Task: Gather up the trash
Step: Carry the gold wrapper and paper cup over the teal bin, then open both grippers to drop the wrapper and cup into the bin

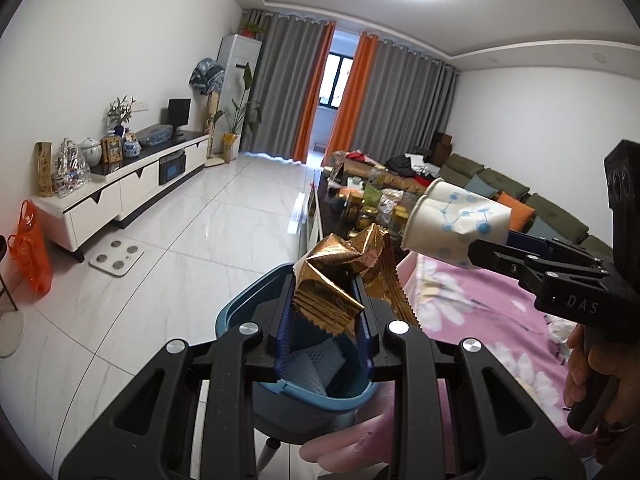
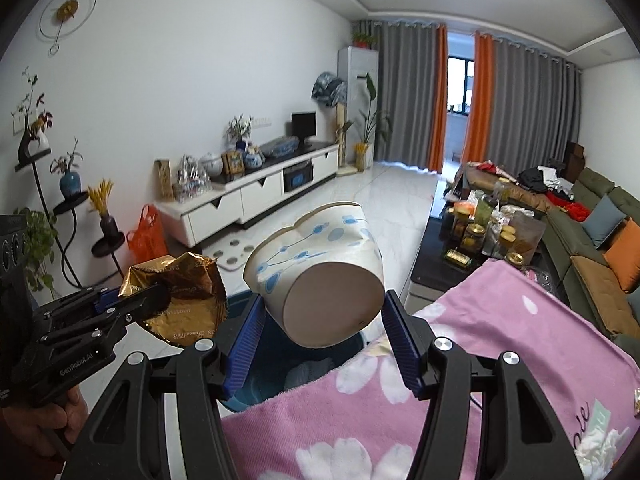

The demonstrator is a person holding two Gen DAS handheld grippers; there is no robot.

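My left gripper (image 1: 324,292) is shut on a crumpled gold foil wrapper (image 1: 332,258), held between its blue pads right above the open blue bin (image 1: 240,312). My right gripper (image 2: 324,300) is shut on a crushed white paper cup with blue dots (image 2: 320,248), its base towards the camera, over the same blue bin (image 2: 272,384). In the left wrist view the right gripper (image 1: 486,246) comes in from the right with the cup (image 1: 452,220). In the right wrist view the left gripper (image 2: 156,300) shows at the left with the wrapper (image 2: 188,304).
A pink floral blanket (image 2: 480,340) lies right of the bin. Beyond it are a cluttered coffee table (image 1: 360,208) and a green sofa (image 2: 592,248). A TV cabinet (image 1: 132,184), an orange bag (image 1: 30,252) and a floor scale (image 1: 116,258) sit on the left. White mesh foam (image 1: 312,364) lies in the bin.
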